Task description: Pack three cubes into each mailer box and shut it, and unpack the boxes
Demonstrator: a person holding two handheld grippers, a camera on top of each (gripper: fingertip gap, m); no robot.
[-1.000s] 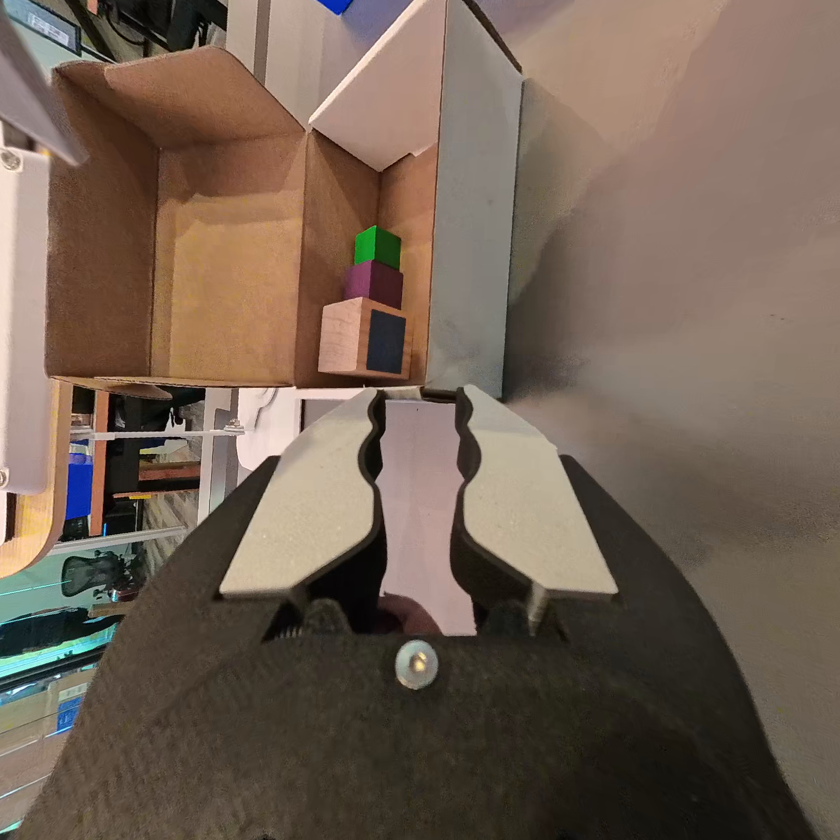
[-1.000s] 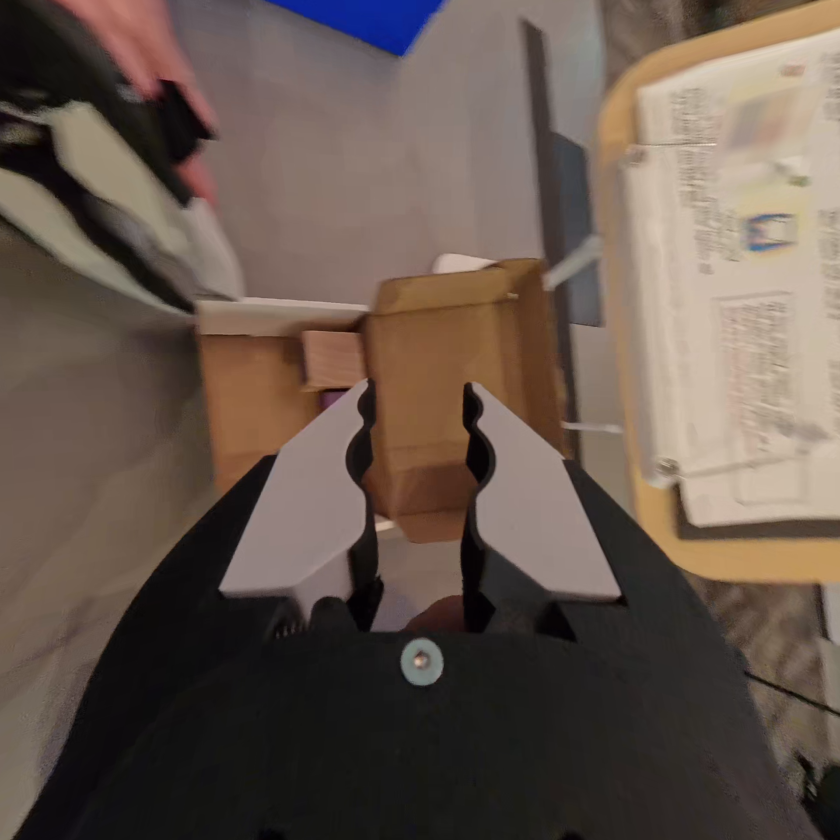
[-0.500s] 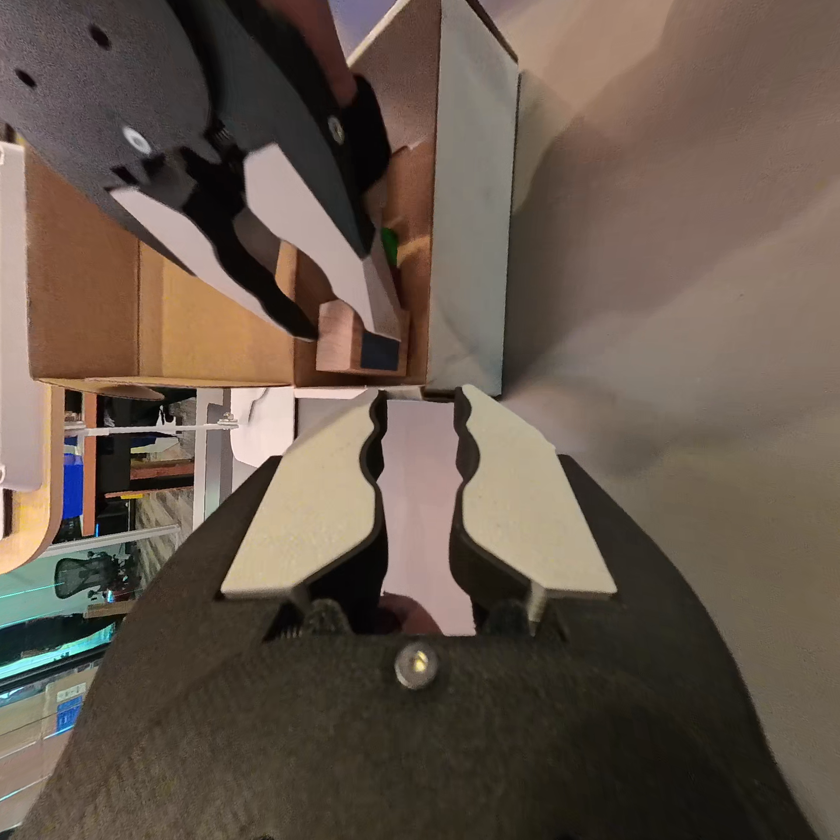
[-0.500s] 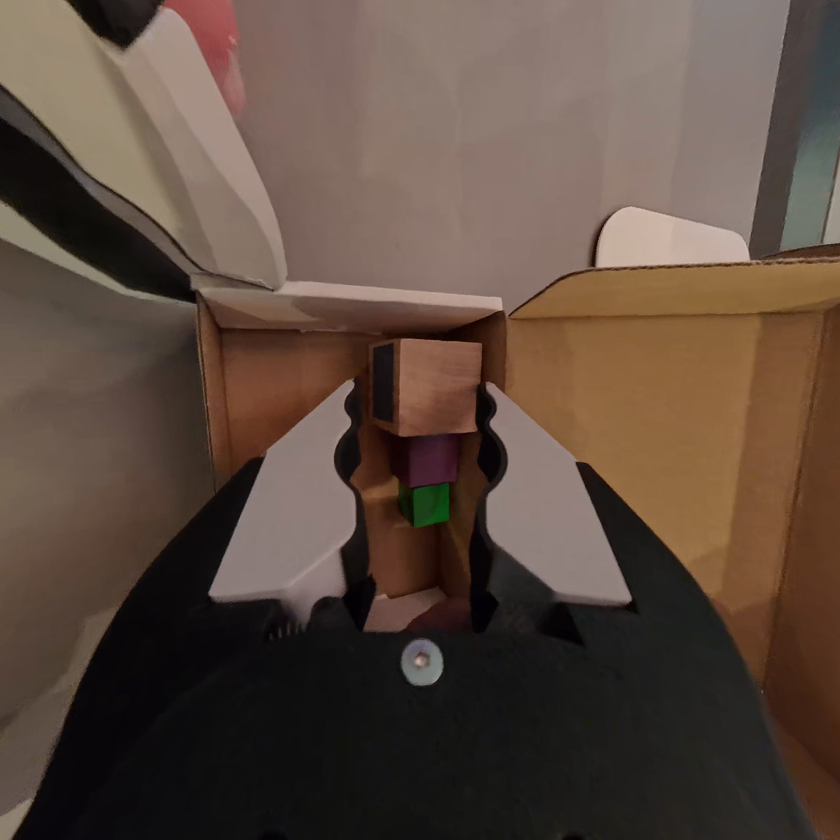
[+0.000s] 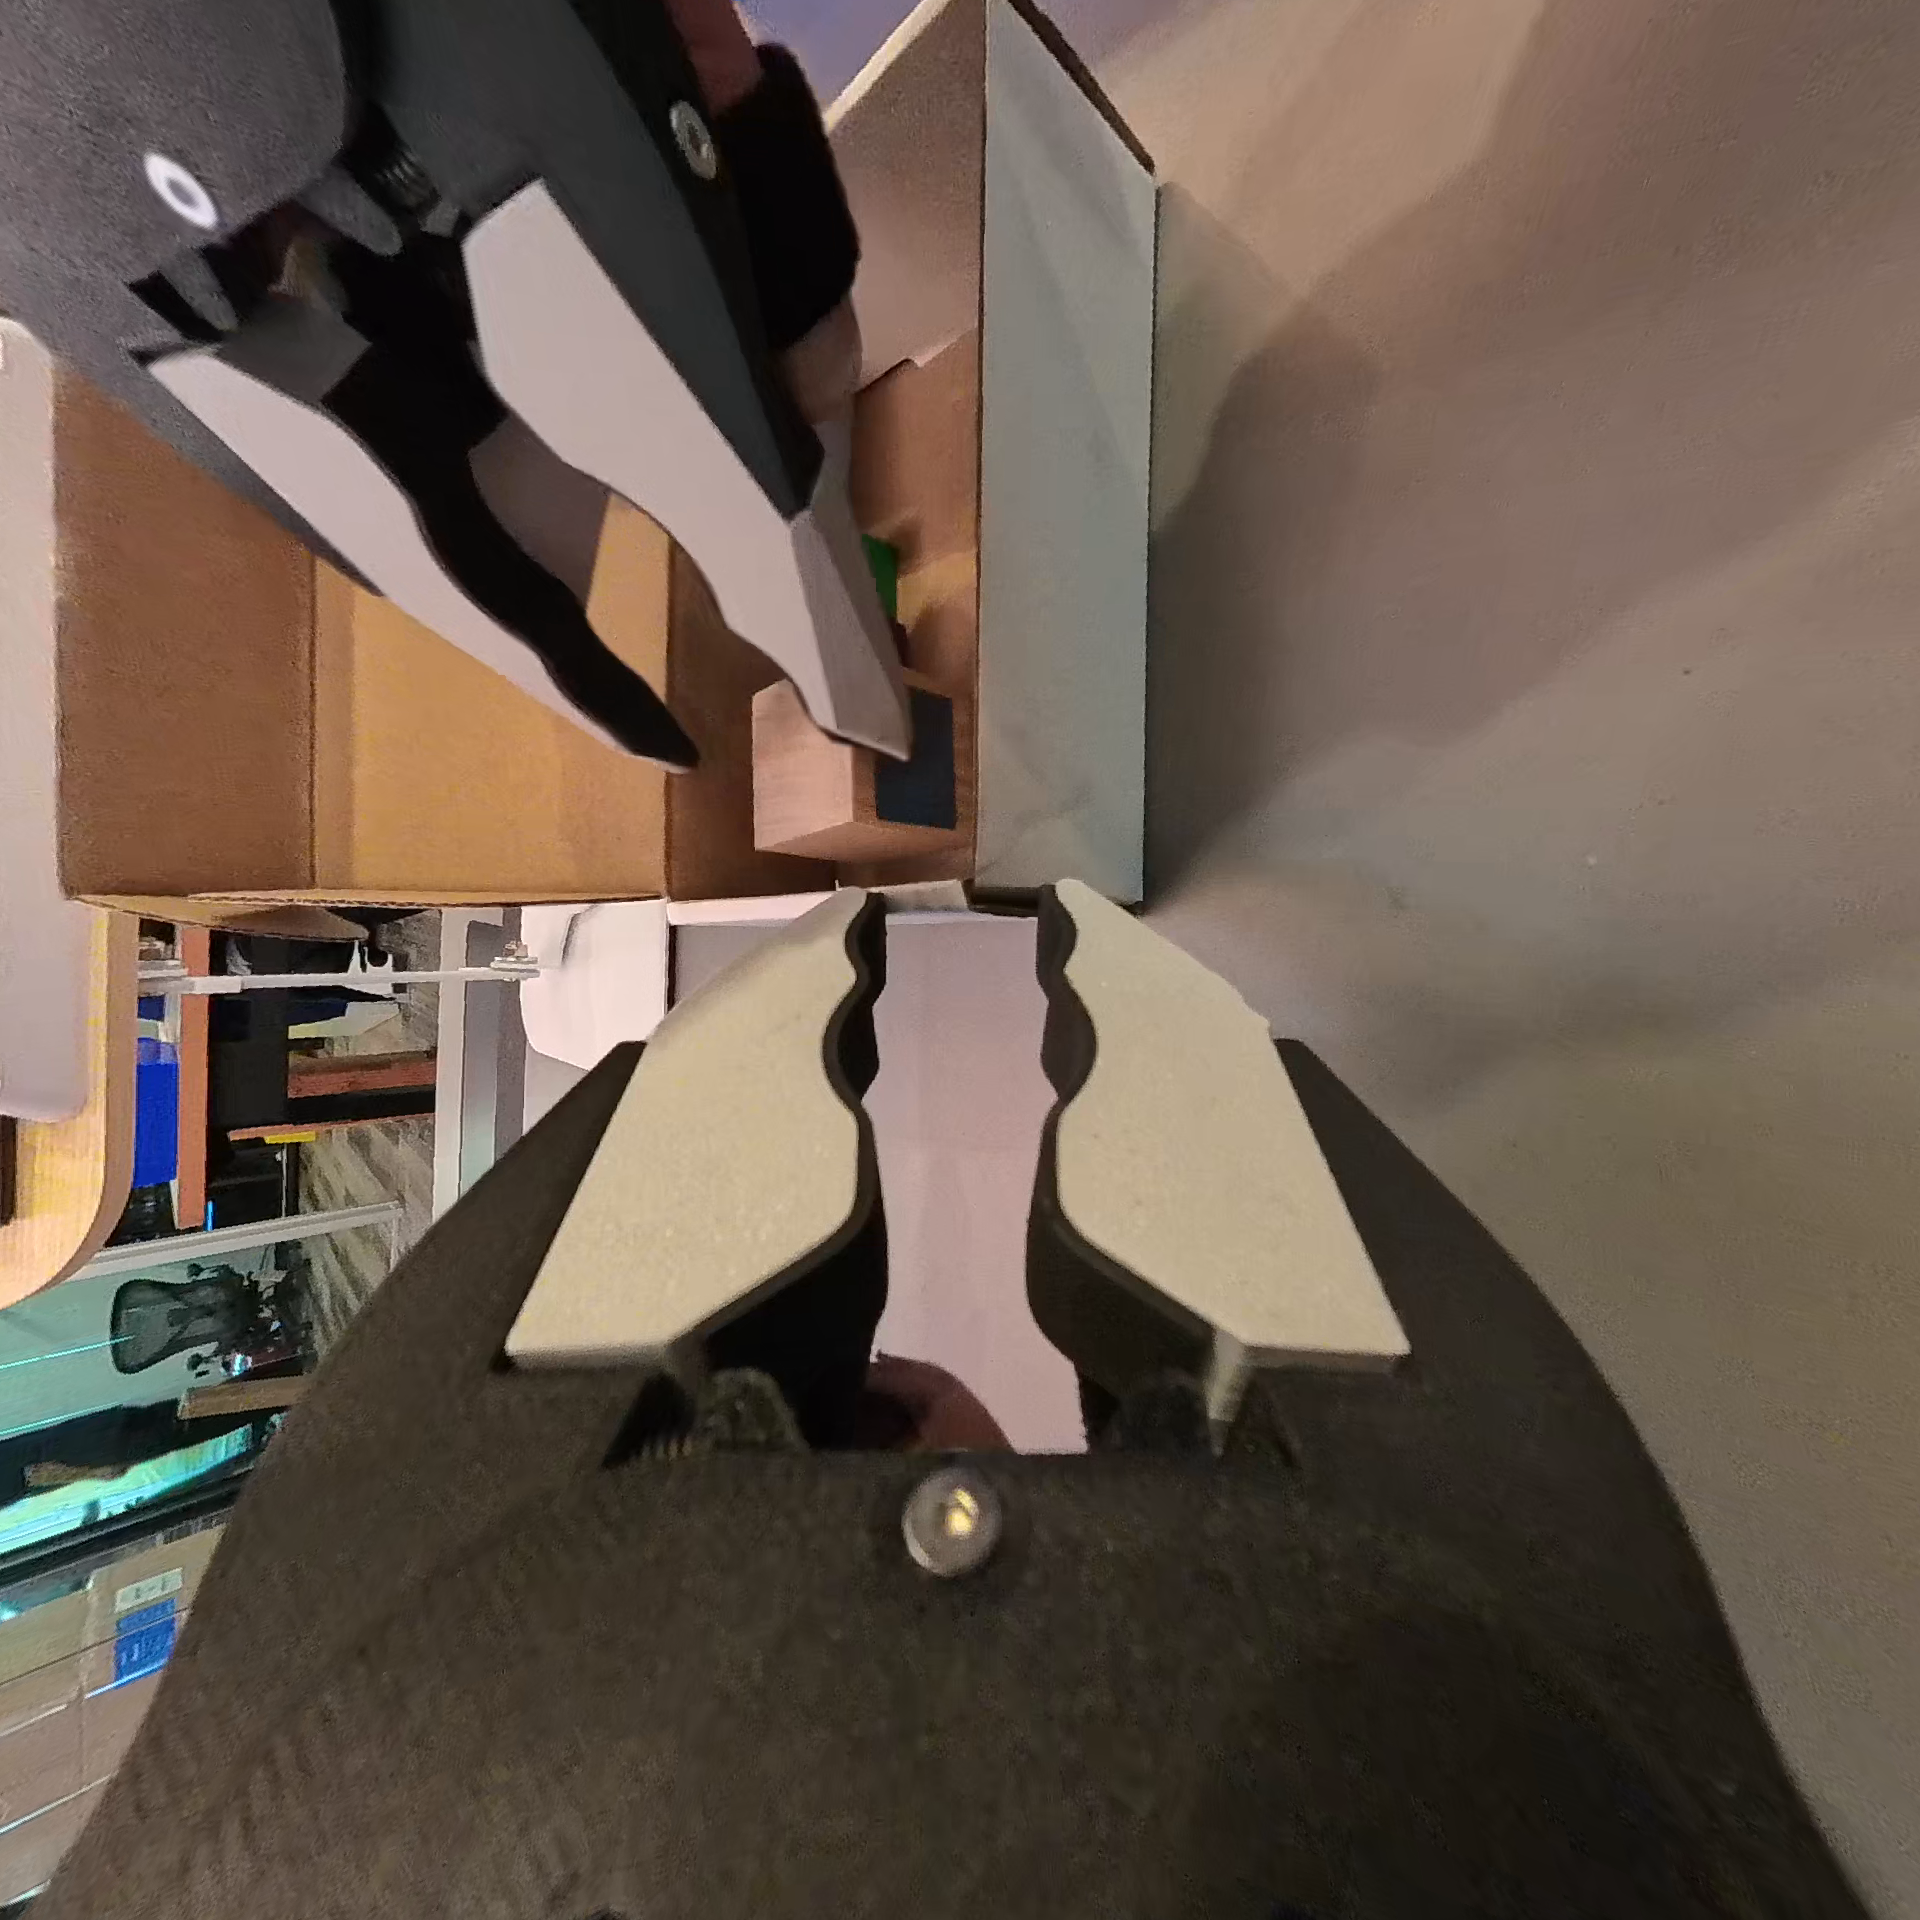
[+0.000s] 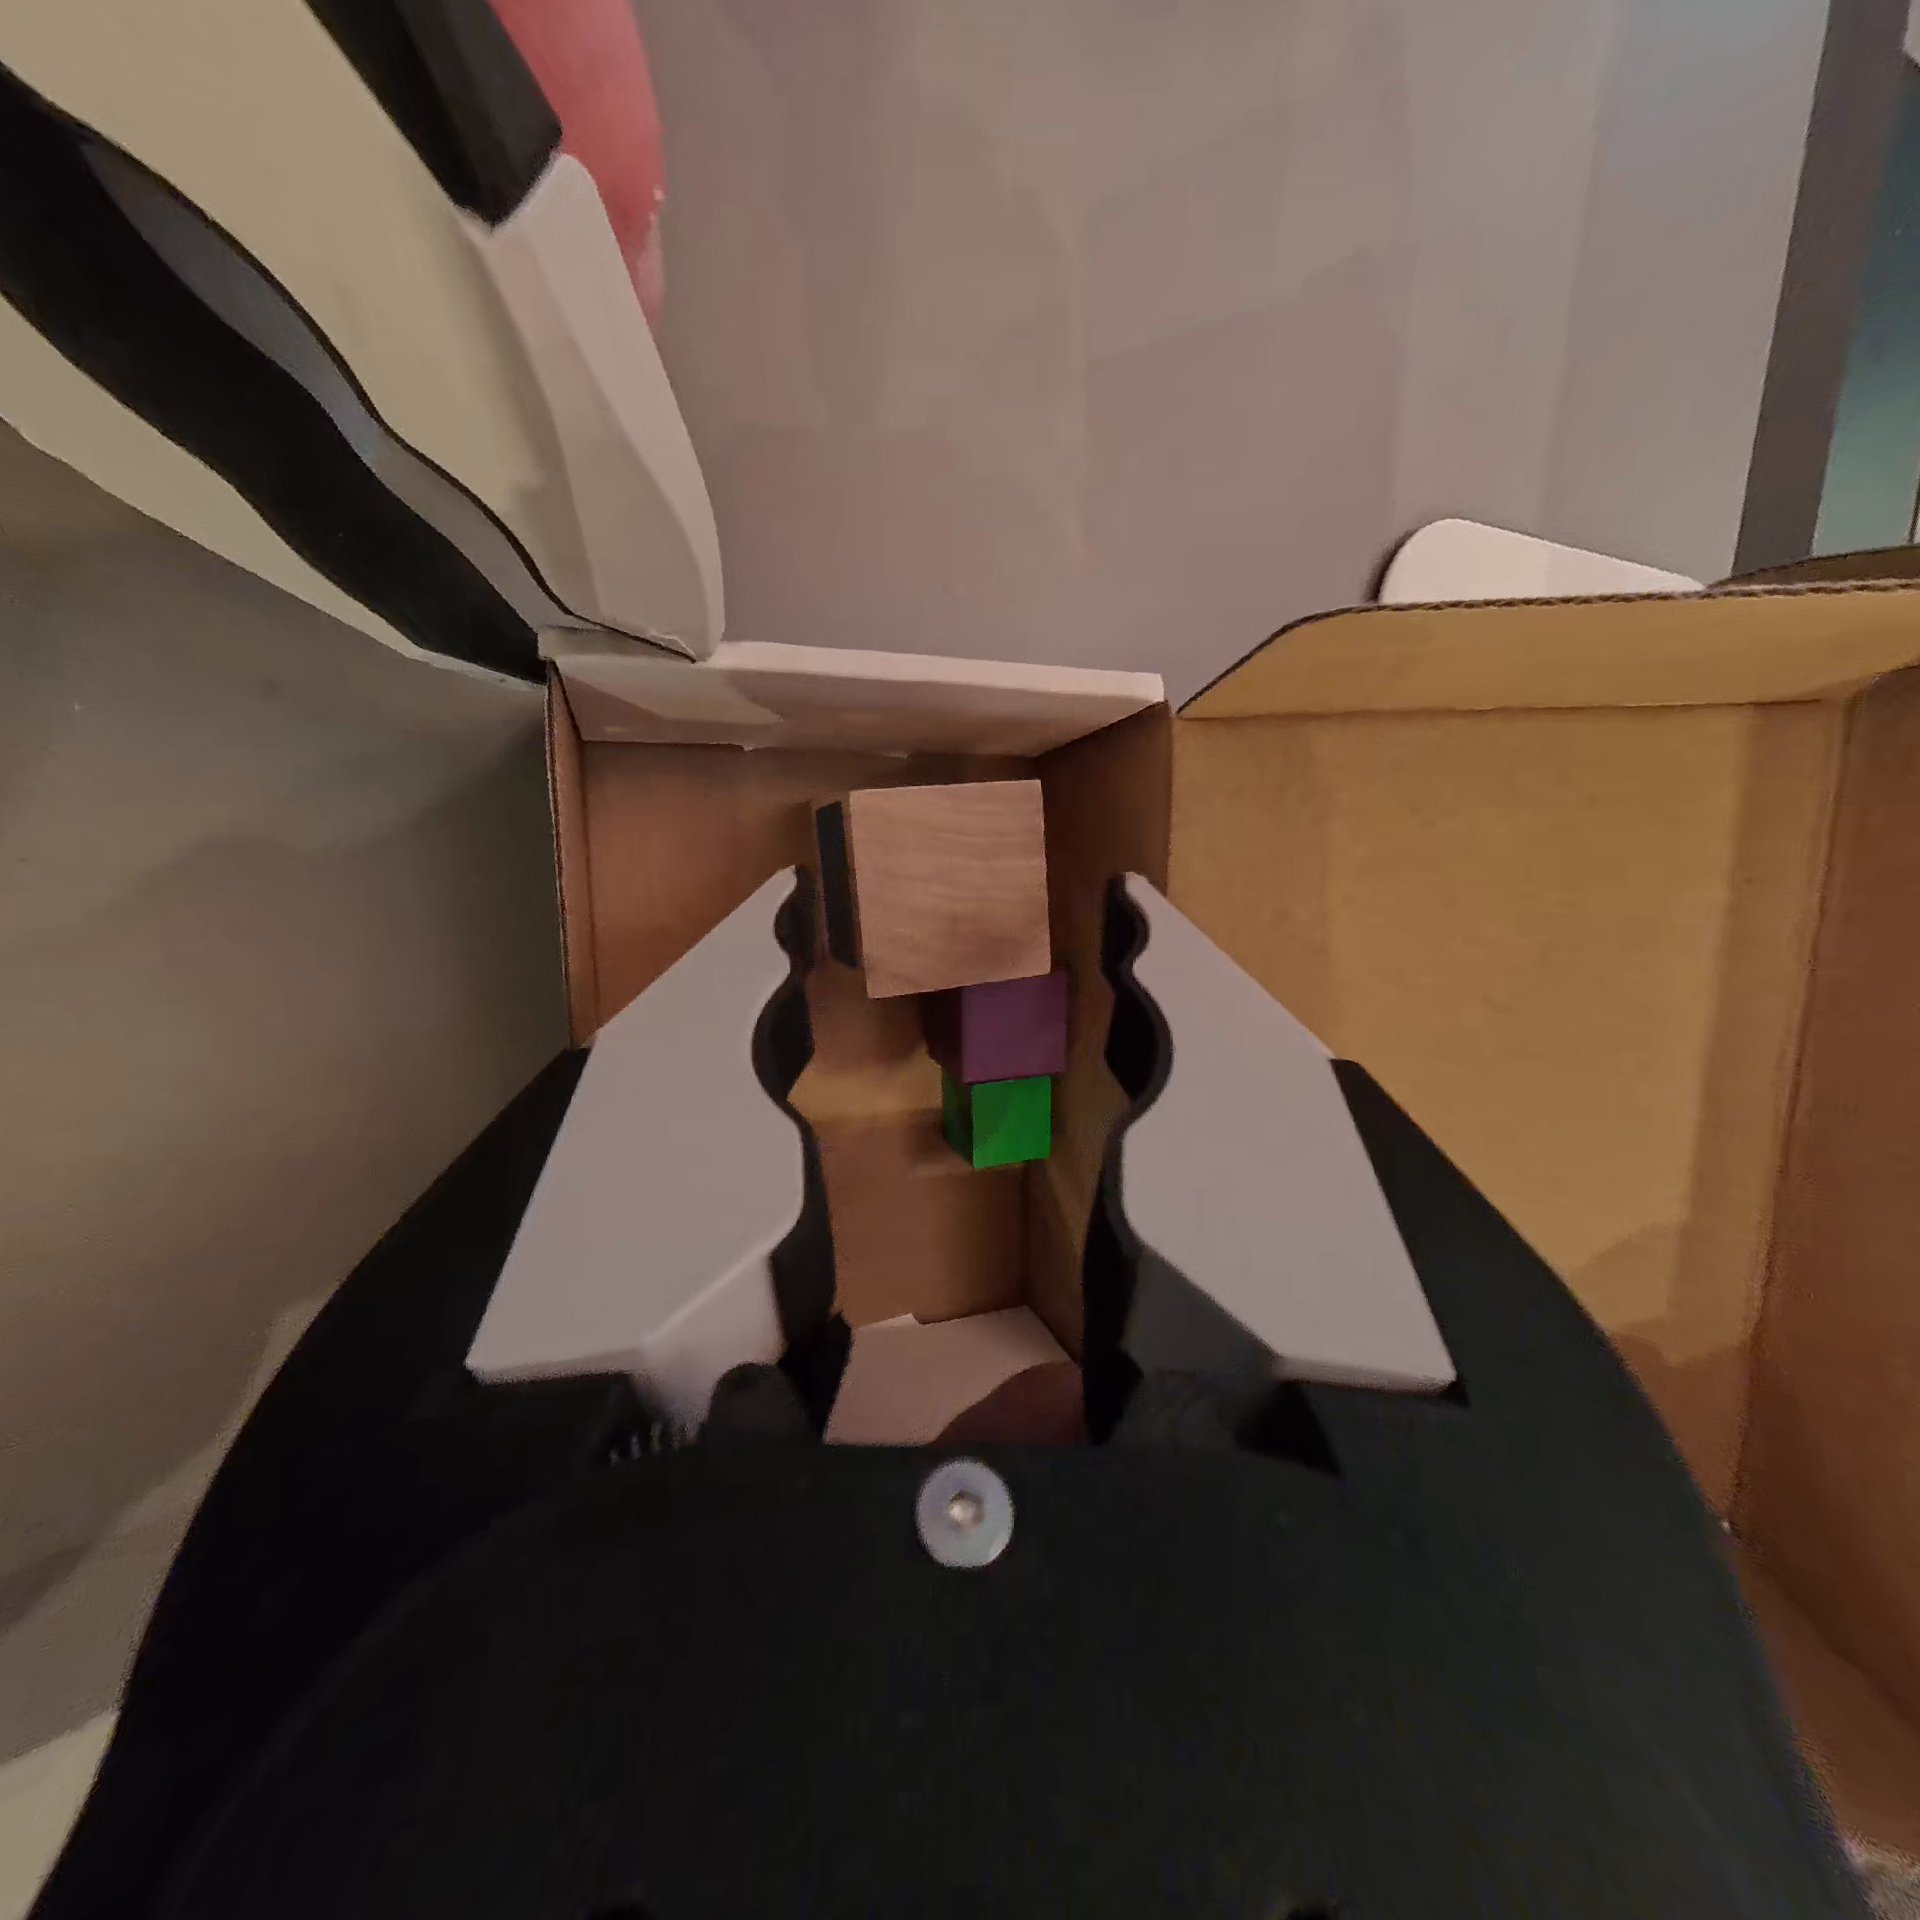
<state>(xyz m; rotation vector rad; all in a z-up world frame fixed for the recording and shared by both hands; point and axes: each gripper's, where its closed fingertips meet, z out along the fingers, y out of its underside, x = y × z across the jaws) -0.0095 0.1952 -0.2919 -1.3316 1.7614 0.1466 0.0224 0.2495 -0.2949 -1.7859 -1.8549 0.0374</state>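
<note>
An open mailer box (image 6: 686, 831) lies on the grey table, white outside (image 5: 1060, 520) and brown inside. In it three cubes sit in a row: a wooden cube with a dark blue face (image 6: 945, 883) (image 5: 810, 800), a purple cube (image 6: 1013, 1029) and a green cube (image 6: 997, 1122) (image 5: 883, 566). My right gripper (image 6: 956, 904) (image 5: 779, 746) is open, reaching into the box with a fingertip on each side of the wooden cube and small gaps to it. My left gripper (image 5: 954, 902) (image 6: 613, 649) holds the white flap (image 6: 831, 686) at the wooden cube's end of the box.
The box's brown lid (image 6: 1455, 935) (image 5: 468, 727) lies open beside the cube compartment. The grey table (image 5: 1558, 935) runs along the box's other side. A wood-edged board (image 5: 62, 1195) and office furniture lie past the table's edge.
My right gripper has swung over from outside the box and come down into it, its open fingers now around the wooden cube. The left gripper, box and cubes have stayed put.
</note>
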